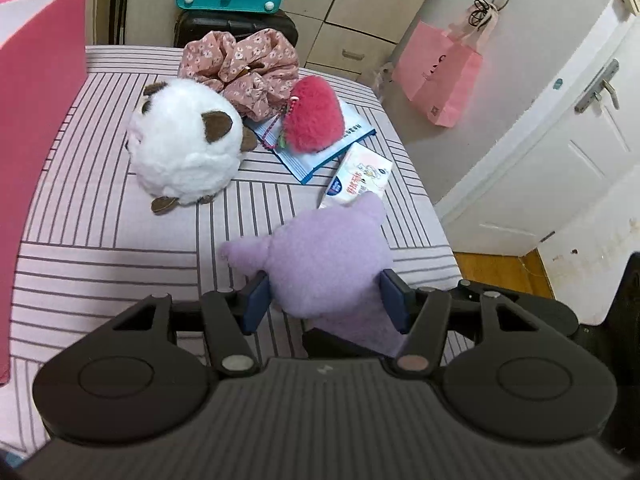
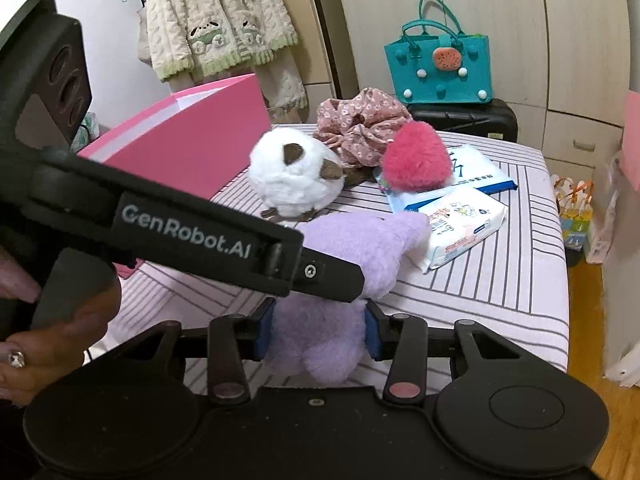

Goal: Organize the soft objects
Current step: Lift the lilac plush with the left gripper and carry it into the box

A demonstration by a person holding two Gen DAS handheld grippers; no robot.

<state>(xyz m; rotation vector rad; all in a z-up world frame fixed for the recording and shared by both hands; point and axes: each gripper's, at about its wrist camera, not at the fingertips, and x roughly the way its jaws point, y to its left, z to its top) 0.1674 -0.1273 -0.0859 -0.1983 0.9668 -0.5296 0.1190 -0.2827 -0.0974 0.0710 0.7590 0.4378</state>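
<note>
The purple plush [image 1: 332,264] is held off the striped counter [image 1: 100,240] at the near edge, gripped by both claws at once: the left claw [image 1: 326,300] is closed w/ blue pads pressed into its lower body, and the right claw [image 2: 316,334] is clamped on its base.

Risks, as judged: w/ two grips on one soft body, the toy could be stretched or twisted if the hands are pulled apart. A shallow pinch in fluffy pile could slip when one side is released. The tissue pack [image 2: 460,220], just beside the plush's ear, could be dragged or knocked.

Hidden: the pink box [image 2: 192,140] interior can't be seen, so free room inside is unknown. The plush's face isn't shown. In the right wrist view its middle is covered by the left claw's arm.
</note>
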